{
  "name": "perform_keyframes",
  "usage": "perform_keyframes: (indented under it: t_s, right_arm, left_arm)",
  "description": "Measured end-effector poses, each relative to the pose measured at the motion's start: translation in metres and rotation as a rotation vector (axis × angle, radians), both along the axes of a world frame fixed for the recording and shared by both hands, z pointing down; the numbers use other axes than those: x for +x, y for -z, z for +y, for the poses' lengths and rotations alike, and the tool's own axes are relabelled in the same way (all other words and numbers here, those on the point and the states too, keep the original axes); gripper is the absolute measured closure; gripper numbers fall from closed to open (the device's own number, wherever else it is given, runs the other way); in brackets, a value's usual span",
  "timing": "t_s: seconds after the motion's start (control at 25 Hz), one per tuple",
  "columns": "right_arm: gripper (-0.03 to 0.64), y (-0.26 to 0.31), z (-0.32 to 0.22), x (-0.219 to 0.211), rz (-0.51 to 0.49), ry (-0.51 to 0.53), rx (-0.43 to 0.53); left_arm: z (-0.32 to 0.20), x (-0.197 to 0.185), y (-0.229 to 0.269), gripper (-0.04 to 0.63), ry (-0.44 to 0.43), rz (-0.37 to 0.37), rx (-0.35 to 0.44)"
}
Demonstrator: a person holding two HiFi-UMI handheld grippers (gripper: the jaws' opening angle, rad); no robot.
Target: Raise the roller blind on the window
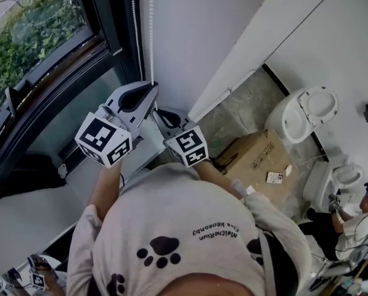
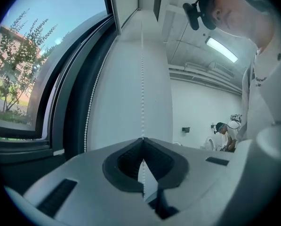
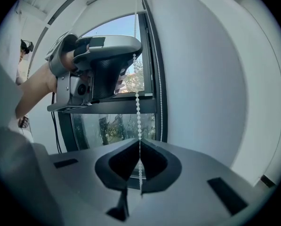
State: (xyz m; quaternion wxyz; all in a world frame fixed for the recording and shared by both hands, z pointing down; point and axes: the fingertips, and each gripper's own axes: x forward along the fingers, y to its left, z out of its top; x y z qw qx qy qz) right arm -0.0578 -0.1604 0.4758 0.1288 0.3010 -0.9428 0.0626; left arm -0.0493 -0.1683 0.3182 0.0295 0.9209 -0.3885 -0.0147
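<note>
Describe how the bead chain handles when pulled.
Bead chain: probably floppy, light: thin, hanging. Straight between left gripper and right gripper, both shut on it, so likely taut under pull. Beads should resist slipping through fingers.

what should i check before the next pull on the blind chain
1. Is the left gripper shut on the bead chain: ok.
2. Is the right gripper shut on the same strand, below the left one: ok.
3. Does the chain run straight between the two grippers: ok.
4. Does the other strand hang free of both grippers: ok.
5. How high is the blind: cannot tell, it is out of view.
</note>
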Motion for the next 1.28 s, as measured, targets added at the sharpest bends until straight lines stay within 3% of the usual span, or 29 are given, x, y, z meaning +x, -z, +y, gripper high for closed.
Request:
perform_keyframes:
  t_s: [0.52,0.84,1.0,1.08,1.28]
  right_arm:
    - [0.606,-0.044,0.007,0.004,0.065,0.017,-0.084]
    - [0.606,-0.046,0.010,0.005,0.099,0.032,-0.081]
    - [0.599,-0.026,0.012,0.011,0.100,0.022,-0.037]
    - [0.535,-0.007,0.013,0.014,0.067,0.017,-0.020]
    - [0.528,0.061,0.012,0.026,-0.057,-0.016,0.059]
  left_arm:
    - [0.001,0.000,-0.045,0.586,0.003,0.014,-0.087]
    - [0.002,0.001,-0.049,0.586,-0.004,0.028,-0.091]
    - [0.001,-0.002,-0.048,0.586,0.006,0.033,-0.087]
    - [0.000,-0.001,-0.048,0.586,0.004,0.037,-0.086]
    - [0.000,0.002,-0.048,0.586,-0.004,0.045,-0.083]
